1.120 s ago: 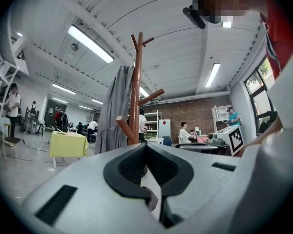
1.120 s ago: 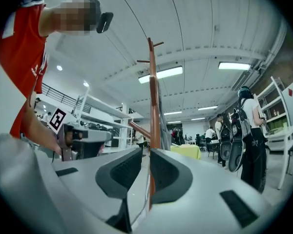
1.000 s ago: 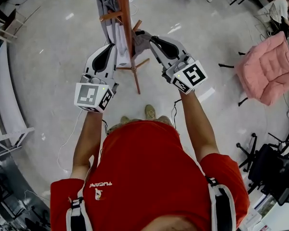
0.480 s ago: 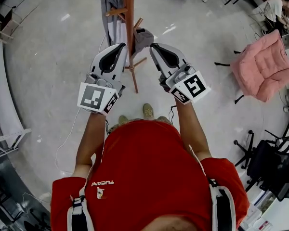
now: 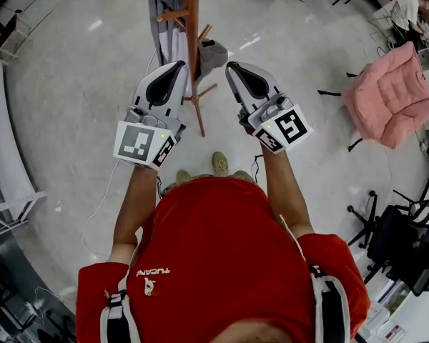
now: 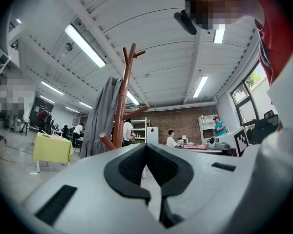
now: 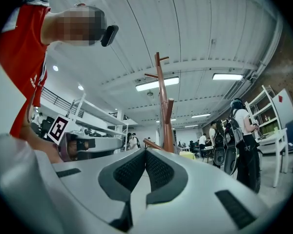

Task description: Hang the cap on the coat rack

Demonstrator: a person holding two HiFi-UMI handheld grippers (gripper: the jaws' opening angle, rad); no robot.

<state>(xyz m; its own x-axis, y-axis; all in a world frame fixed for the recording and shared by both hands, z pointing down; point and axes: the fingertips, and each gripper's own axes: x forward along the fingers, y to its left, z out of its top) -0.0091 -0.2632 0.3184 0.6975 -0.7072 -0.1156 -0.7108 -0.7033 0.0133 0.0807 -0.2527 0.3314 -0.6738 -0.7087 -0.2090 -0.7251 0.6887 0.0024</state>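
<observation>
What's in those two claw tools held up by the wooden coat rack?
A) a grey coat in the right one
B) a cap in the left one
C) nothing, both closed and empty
C: in their own views the left gripper and the right gripper each have their jaws pressed together with nothing between them.

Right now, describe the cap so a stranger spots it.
Find the wooden coat rack ahead of the person. Right of its pole, at a low peg, hangs the cap: a small grey bundle, unlike the long grey garment draped on the pole's left.
</observation>
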